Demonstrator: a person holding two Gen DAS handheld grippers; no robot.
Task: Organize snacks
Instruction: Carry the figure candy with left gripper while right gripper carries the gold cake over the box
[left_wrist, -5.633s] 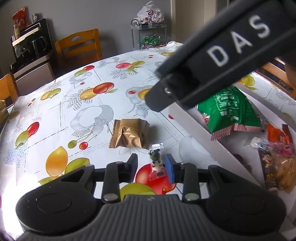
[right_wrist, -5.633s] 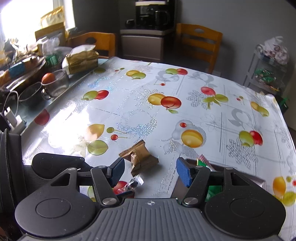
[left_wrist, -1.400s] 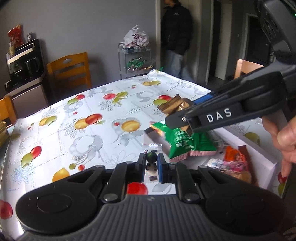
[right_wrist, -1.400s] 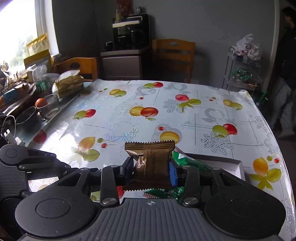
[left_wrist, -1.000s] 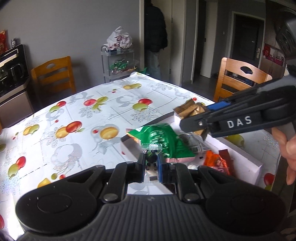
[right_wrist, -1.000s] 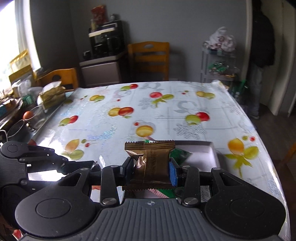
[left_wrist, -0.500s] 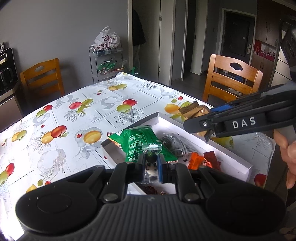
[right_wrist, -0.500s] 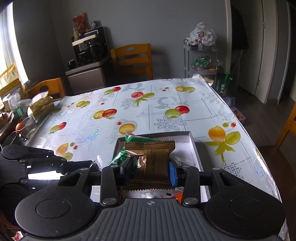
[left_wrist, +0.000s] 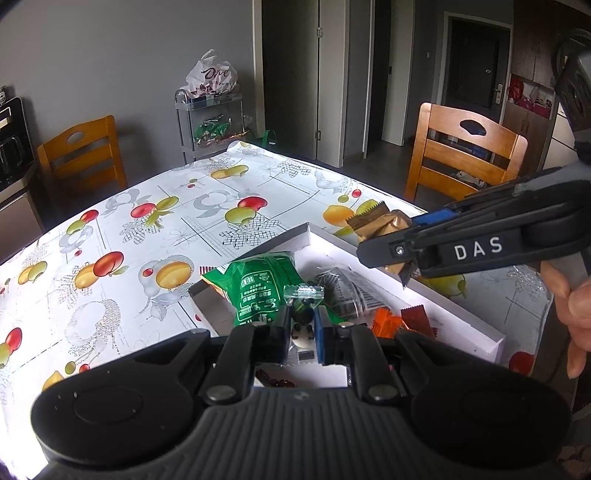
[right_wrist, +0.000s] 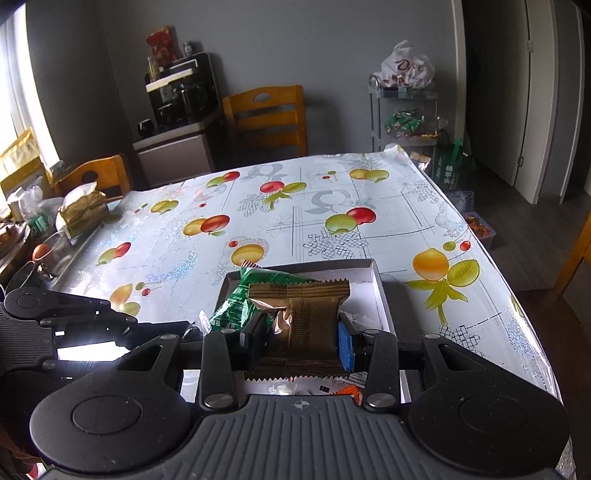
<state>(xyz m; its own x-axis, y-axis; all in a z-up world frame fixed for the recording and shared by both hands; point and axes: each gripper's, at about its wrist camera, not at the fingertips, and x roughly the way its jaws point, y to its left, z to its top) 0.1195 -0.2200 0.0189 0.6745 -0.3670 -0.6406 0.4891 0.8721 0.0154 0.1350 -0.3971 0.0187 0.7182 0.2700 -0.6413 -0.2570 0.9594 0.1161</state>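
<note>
My left gripper (left_wrist: 302, 332) is shut on a small clear-wrapped candy with a panda figure (left_wrist: 303, 319), held above the near end of the white box (left_wrist: 436, 291). My right gripper (right_wrist: 301, 341) is shut on a brown foil snack packet (right_wrist: 301, 325), held over the white box (right_wrist: 380, 288). In the left wrist view the right gripper (left_wrist: 397, 245) comes in from the right with the brown packet (left_wrist: 380, 223) above the box's far rim. The box holds a green snack bag (left_wrist: 260, 284), a grey-printed bag (left_wrist: 347, 290) and orange and red wrappers (left_wrist: 400, 323).
The table wears a fruit-print cloth (right_wrist: 295, 221). Wooden chairs (left_wrist: 465, 158) stand around it. A tissue box (right_wrist: 83, 212), a glass and dishes sit at the table's left edge in the right wrist view. A wire rack with snack bags (right_wrist: 404, 110) stands behind the table.
Both grippers picked their snacks up off the cloth and carried them rightward; over the last second they have moved in above the white box, each still holding its snack.
</note>
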